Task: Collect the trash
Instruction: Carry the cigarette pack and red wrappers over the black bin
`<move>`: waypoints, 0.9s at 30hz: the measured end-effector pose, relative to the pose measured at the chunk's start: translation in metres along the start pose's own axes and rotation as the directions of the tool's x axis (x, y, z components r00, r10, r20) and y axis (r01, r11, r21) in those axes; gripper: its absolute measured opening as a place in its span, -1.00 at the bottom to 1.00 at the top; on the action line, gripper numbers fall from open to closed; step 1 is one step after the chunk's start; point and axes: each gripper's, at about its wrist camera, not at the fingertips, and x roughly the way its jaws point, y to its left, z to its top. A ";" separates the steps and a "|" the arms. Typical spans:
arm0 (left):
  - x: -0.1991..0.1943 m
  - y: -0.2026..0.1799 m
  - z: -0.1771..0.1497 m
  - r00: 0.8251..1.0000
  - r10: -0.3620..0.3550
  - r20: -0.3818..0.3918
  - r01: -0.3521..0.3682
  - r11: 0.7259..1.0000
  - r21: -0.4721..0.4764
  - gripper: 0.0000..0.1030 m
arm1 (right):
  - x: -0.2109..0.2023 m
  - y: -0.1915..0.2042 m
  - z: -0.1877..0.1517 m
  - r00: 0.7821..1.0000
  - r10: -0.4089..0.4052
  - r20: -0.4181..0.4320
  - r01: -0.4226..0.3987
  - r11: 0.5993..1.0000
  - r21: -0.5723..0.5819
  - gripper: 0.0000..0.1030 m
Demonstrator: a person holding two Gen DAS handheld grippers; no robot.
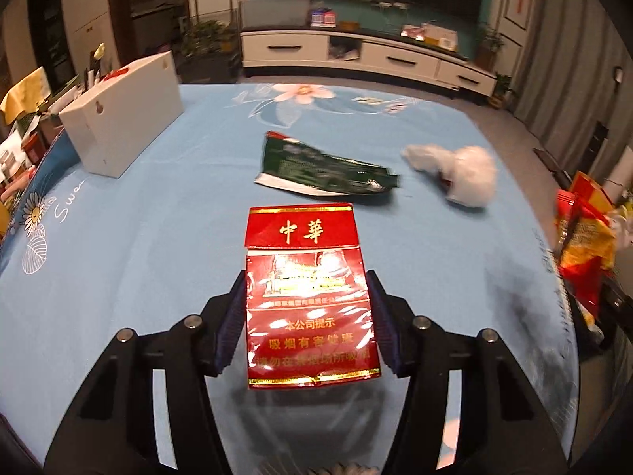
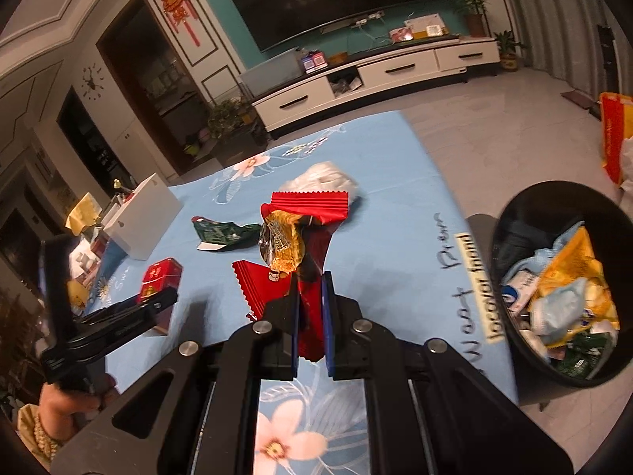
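Note:
My left gripper [image 1: 306, 277] is shut on a red cigarette pack [image 1: 306, 308], its blue pads pressing on both long sides; the pack hangs a little above the blue tablecloth [image 1: 138, 237]. The right wrist view shows that same pack [image 2: 160, 277] at the left, in the left gripper [image 2: 158, 301]. My right gripper [image 2: 311, 277] is shut on a crumpled red and gold snack wrapper [image 2: 308, 206] that sticks up from its jaws. A green wrapper [image 1: 324, 170] and a white crumpled plastic bag [image 1: 459, 170] lie on the cloth beyond.
A black trash bin [image 2: 561, 186], holding several wrappers, stands off the table's right edge. A white box [image 1: 122, 114] sits at the table's left, with clutter behind it. A white TV cabinet [image 1: 356, 55] lines the far wall.

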 end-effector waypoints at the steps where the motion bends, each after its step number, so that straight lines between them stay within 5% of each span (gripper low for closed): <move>1: -0.007 -0.006 -0.002 1.000 -0.013 0.006 0.013 1.000 0.013 0.13 | -0.005 -0.003 -0.001 1.000 -0.012 0.007 0.012 1.000 -0.001 -0.80; 12: -0.045 -0.067 -0.012 0.993 -0.113 0.041 0.107 0.985 0.134 0.13 | -0.050 -0.039 -0.010 0.984 -0.157 0.085 0.157 0.988 0.009 -0.80; 27: -0.056 -0.158 -0.018 0.976 -0.217 0.030 0.199 0.934 0.296 0.13 | -0.090 -0.104 -0.020 0.959 -0.253 0.126 0.237 0.963 0.129 -0.80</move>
